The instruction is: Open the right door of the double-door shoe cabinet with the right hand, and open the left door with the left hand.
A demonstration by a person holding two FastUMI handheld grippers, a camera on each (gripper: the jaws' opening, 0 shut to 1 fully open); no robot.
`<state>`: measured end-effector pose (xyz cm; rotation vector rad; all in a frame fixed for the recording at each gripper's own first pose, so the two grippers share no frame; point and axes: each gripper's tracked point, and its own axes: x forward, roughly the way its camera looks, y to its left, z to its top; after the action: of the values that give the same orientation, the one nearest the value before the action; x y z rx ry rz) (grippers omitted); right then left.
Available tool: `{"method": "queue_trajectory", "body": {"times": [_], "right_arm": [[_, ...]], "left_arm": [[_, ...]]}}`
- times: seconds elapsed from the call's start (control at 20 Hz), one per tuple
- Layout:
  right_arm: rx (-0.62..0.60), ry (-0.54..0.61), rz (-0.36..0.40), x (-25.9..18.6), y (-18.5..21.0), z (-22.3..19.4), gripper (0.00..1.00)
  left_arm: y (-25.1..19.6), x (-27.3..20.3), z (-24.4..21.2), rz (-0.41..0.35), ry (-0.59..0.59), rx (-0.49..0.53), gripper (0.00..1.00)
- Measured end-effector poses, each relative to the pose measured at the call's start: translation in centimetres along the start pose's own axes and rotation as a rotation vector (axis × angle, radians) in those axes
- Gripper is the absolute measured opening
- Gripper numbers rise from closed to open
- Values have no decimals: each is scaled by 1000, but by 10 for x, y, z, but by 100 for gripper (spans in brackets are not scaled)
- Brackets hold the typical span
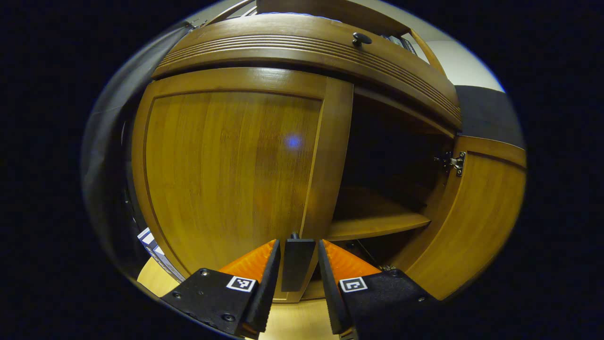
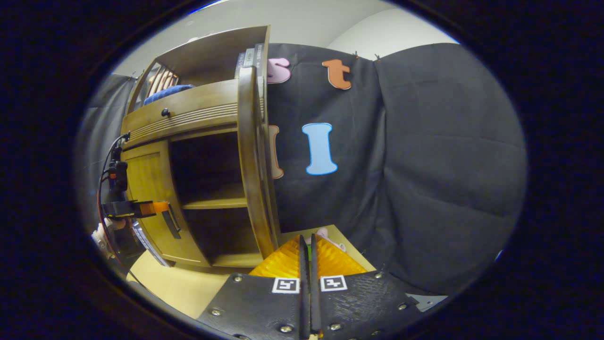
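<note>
The wooden shoe cabinet [image 1: 302, 45] stands close in front of my left gripper. Its left door [image 1: 226, 165] lies flush and closed. A dark upright handle [image 1: 297, 262] on that door sits between the fingers of my left gripper [image 1: 298, 250], which is open, with a thin gap on each side. The right door [image 1: 472, 212] is swung wide, baring a dark inside with a shelf [image 1: 377, 222]. In the right gripper view that right door [image 2: 252, 165] shows edge-on, and the left gripper [image 2: 158, 208] is at the left door's handle [image 2: 171, 224]. My right gripper [image 2: 306, 245] is shut on nothing, to the right of the cabinet.
A drawer with a small dark knob [image 1: 361, 38] runs above the doors. Black cloth wall [image 2: 424, 165] hangs behind and to the right of the cabinet. The cabinet rests on a pale wooden floor [image 2: 188, 283]. A hand and a cable [image 2: 106, 189] trail behind the left gripper.
</note>
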<state>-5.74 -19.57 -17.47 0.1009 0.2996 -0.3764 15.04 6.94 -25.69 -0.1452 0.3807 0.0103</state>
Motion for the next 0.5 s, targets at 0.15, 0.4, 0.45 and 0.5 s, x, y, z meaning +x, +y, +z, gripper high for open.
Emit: {"method": "queue_trajectory", "body": {"times": [0.15,0.4,0.45,0.5], "right_arm": [[55,-25,17,-6,-1,8,2],[45,-39,19,-14,-5,12,2],[43,-41,22,-15,-5,13,2],[41,-43,24,-17,-5,14,2]], "left_arm": [[4,1,1,20,-8,13,41],[3,5,3,21,-13,45,38],[4,4,4,22,-17,54,37],[4,3,3,25,-16,59,36]]}}
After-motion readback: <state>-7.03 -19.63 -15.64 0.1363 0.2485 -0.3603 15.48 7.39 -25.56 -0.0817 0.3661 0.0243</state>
